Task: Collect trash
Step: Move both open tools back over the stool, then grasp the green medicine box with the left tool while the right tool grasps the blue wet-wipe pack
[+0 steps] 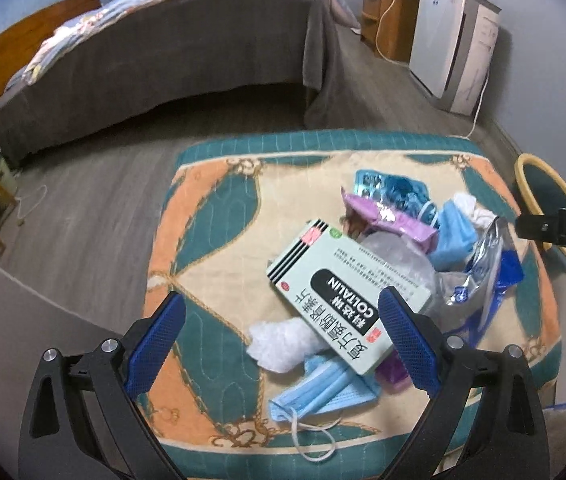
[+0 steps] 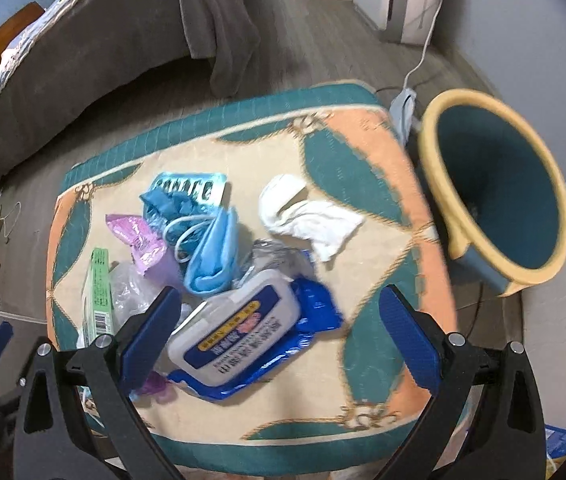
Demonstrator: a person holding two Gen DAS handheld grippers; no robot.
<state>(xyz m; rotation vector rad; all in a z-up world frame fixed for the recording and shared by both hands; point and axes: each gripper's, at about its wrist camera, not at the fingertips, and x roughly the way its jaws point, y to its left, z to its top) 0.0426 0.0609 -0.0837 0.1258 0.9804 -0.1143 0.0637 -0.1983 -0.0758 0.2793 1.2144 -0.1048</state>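
So the trash was all heaped on the quilted cushion [image 2: 219, 432], nothing binned yet from the look of it. The wet-wipes pack [image 2: 243, 340] was found lying flat, right ahead of the right gripper [image 2: 279, 332] and a bit toward its left finger, with its long axis running diagonally from near-left to far-right across the gap. That slant was probably what the next grab would hinge on: the jaws would likely have to be turned so the pack gets pinched across its short side.

The right gripper was seen spread wide, nothing held. The left gripper [image 1: 283, 336] was spread just as wide and empty too, hovering over the medicine box [image 1: 347, 296], which also lay slanted between its fingers, on top of a white tissue wad [image 1: 279, 344] and a blue face mask [image 1: 323, 392].

Further out from the right gripper, a second blue mask [image 2: 215, 256], a purple wrapper [image 2: 143, 244] and a blister pack [image 2: 191, 188] were piled ahead-left, and a crumpled white tissue [image 2: 307, 216] sat ahead, slightly right.

The bin [image 2: 499, 196] was spotted off the cushion's edge, ahead and to the right of the right gripper, tilted with its mouth open toward it. So the right hand was judged the nearer one for dropping stuff in. In the left view only a sliver of it showed at far right.
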